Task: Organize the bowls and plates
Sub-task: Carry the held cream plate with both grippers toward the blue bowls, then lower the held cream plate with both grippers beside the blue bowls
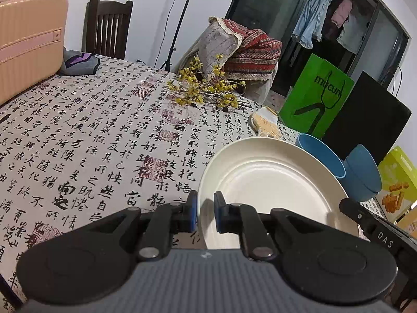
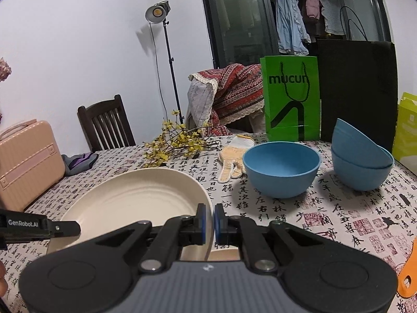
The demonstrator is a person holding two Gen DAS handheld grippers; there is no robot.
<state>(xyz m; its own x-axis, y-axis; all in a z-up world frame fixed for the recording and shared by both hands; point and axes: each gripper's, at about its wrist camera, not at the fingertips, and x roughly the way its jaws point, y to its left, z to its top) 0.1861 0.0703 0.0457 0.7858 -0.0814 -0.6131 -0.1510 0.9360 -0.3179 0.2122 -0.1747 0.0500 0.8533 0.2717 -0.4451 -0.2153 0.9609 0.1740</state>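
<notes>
A cream white plate (image 1: 268, 182) (image 2: 135, 198) hangs low over the calligraphy tablecloth (image 1: 91, 130), held by both grippers at opposite rims. My left gripper (image 1: 206, 215) is shut on the plate's left rim. My right gripper (image 2: 209, 224) is shut on its right rim. Each gripper shows in the other's view: the right one (image 1: 365, 219), the left one (image 2: 39, 228). Beyond the plate stand a single blue bowl (image 2: 281, 169) (image 1: 320, 154) and a stack of two blue bowls (image 2: 362, 164) (image 1: 362, 174), the upper one tilted.
A knitted glove (image 2: 234, 159) and a yellow flower branch (image 2: 177, 143) lie behind the plate. A green paper bag (image 2: 292, 99) and a black bag (image 2: 357, 91) stand at the back. A pink suitcase (image 1: 28, 44) sits far left, an orange object (image 2: 409, 274) at the right edge.
</notes>
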